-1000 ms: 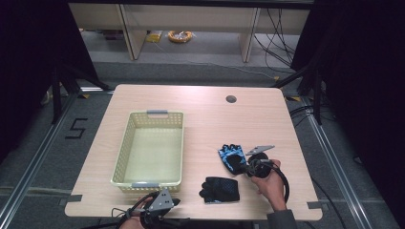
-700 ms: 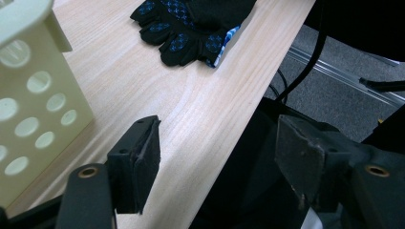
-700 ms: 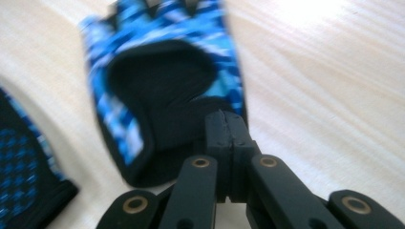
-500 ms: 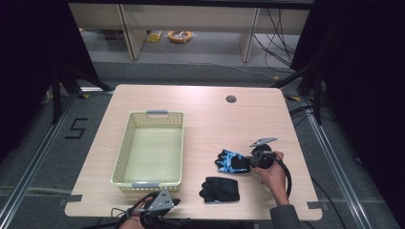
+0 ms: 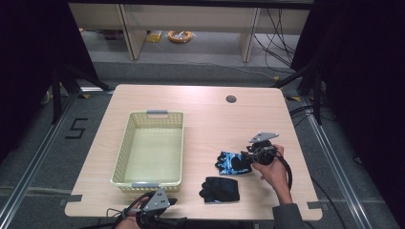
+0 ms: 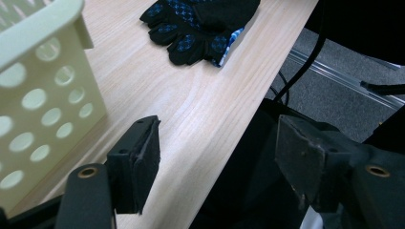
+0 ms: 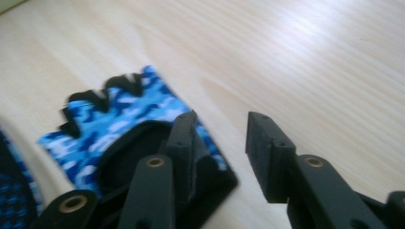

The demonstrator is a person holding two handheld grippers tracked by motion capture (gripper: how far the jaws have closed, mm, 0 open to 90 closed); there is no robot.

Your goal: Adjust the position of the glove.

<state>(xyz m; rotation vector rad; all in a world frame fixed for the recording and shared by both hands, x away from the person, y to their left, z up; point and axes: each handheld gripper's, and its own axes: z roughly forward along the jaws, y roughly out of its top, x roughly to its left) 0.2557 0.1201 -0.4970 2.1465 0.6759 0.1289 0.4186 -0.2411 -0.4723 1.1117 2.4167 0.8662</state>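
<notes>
A: Right tongs (image 5: 248,156)?

B: Jaws have just been opening; they now stand apart with nothing between them. In the right gripper view the left jaw lies over the cuff of the blue glove (image 7: 119,129), the other jaw over bare counter (image 7: 310,57). A second ago those jaws were together at the glove.

A: Glove position?

B: Flat on the counter, right of the basket (image 5: 153,148), just above the black glove (image 5: 220,189). It sits slightly nearer the basket than a second ago.

A: Left tongs (image 5: 165,204)?

B: Jaws wide apart, empty, at the near counter edge beside the basket; unchanged.
</notes>
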